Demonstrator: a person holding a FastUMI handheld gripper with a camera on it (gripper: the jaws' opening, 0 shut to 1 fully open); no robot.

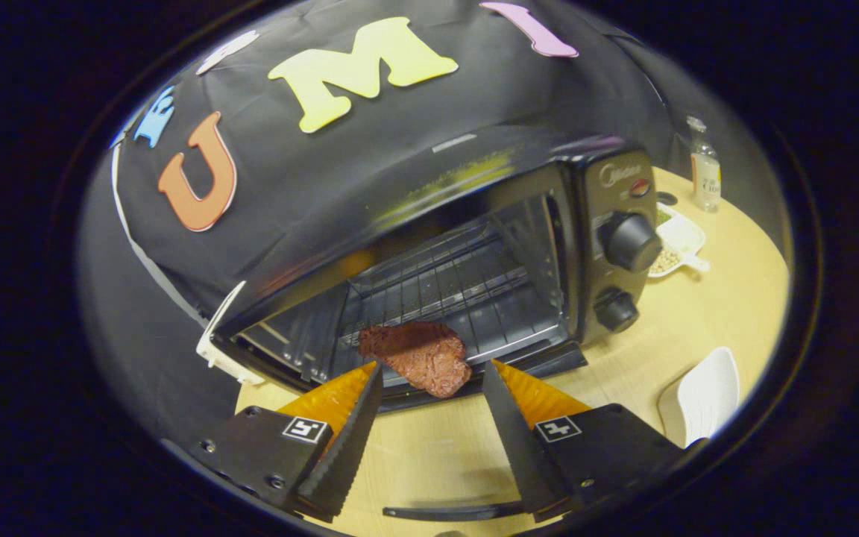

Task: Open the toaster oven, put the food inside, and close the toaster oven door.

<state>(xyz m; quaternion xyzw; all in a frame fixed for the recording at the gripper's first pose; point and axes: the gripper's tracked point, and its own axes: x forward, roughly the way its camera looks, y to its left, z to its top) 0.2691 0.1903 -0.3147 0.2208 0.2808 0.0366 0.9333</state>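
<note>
One toaster oven [474, 246] stands on one wooden table [698, 328], with two black knobs [627, 241] on its control panel and one wire rack [444, 280] inside. One brown piece of meat [420, 355] lies at its opening. Beyond it are one small bottle [705, 168] and one white dish [679, 242]; one white plate [705, 395] sits nearer. One gripper [429, 373] shows two spread fingers [347, 432].

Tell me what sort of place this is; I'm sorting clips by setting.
Probably a staged kitchen booth: a black toaster oven stands open on a pale wooden table before a black cloth wall. The open gripper points at a reddish-brown steak inside.
</note>
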